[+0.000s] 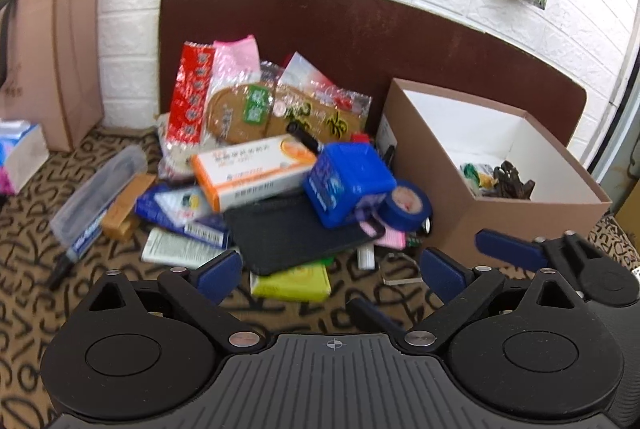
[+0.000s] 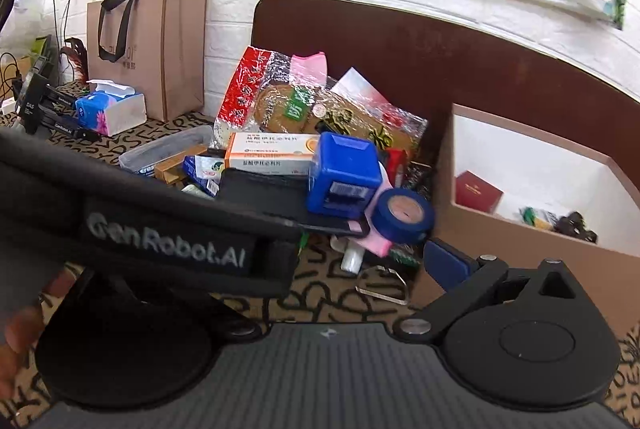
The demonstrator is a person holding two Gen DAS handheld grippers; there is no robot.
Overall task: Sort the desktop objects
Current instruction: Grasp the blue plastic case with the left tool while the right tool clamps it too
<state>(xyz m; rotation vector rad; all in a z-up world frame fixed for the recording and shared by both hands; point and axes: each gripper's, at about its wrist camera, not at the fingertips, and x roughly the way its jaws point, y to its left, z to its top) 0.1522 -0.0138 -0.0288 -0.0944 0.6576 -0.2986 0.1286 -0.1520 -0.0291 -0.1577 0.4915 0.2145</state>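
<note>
A heap of desktop objects lies on the patterned cloth: an orange-and-white medicine box [image 1: 252, 169] [image 2: 272, 153], a blue plastic block [image 1: 344, 181] [image 2: 344, 177], a blue tape roll [image 1: 406, 205] [image 2: 402, 215], a black wallet [image 1: 292, 233], a yellow-green packet [image 1: 292, 283], a marker [image 1: 92, 213] and snack bags [image 1: 280, 109]. My left gripper [image 1: 332, 271] is open and empty, just short of the heap. My right gripper's right finger [image 2: 446, 263] shows; its left finger is hidden behind the left device [image 2: 160, 229]. An open cardboard box [image 1: 500, 229] [image 2: 540, 261] stands right of the heap and holds small items.
A brown board [image 1: 360, 25] leans on the white brick wall behind the heap. A paper bag [image 1: 60, 61] [image 2: 160, 49] and a tissue pack [image 2: 112, 107] stand at the left. A metal clip [image 2: 384, 287] lies on the cloth near the box.
</note>
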